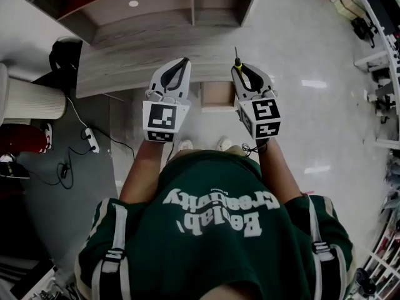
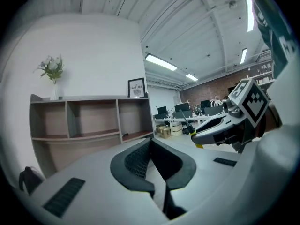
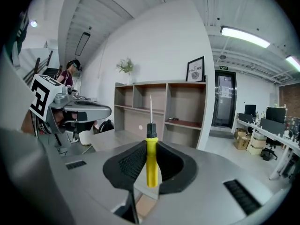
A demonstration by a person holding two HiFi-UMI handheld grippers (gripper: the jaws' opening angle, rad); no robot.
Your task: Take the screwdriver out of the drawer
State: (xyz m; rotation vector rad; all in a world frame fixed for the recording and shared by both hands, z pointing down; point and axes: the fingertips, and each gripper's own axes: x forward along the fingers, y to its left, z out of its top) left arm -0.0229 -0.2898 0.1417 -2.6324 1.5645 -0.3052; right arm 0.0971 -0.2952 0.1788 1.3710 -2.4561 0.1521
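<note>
Now, on the left side of the head view, I see the wooden worktop [image 1: 125, 67] with the open shelf [image 1: 137, 11] behind it. My left gripper [image 1: 182, 62] hangs in the air in front of the worktop edge. In the left gripper view its fingers [image 2: 136, 161] are together, the tips touching, and nothing is between them.

Between the two grippers and lower down there is a small pale wooden box [image 1: 217, 96] coming out from under the worktop. I take it for the open drawer, but I cannot see inside it well.

On the right, my right gripper [image 1: 238, 69] is raised above that box. Its fingers [image 3: 129, 165] are clamped on the yellow handle of the screwdriver [image 3: 151, 165]. The tool stands upright between them, with the black collar and the thin metal shaft pointing away from the gripper. In the head view the shaft shows just past the fingertips.

I judge that the main part of the task is done: the screwdriver is out of the drawer and in the air, touching nothing else. What may remain is to put it down somewhere and perhaps to close the drawer.
</note>
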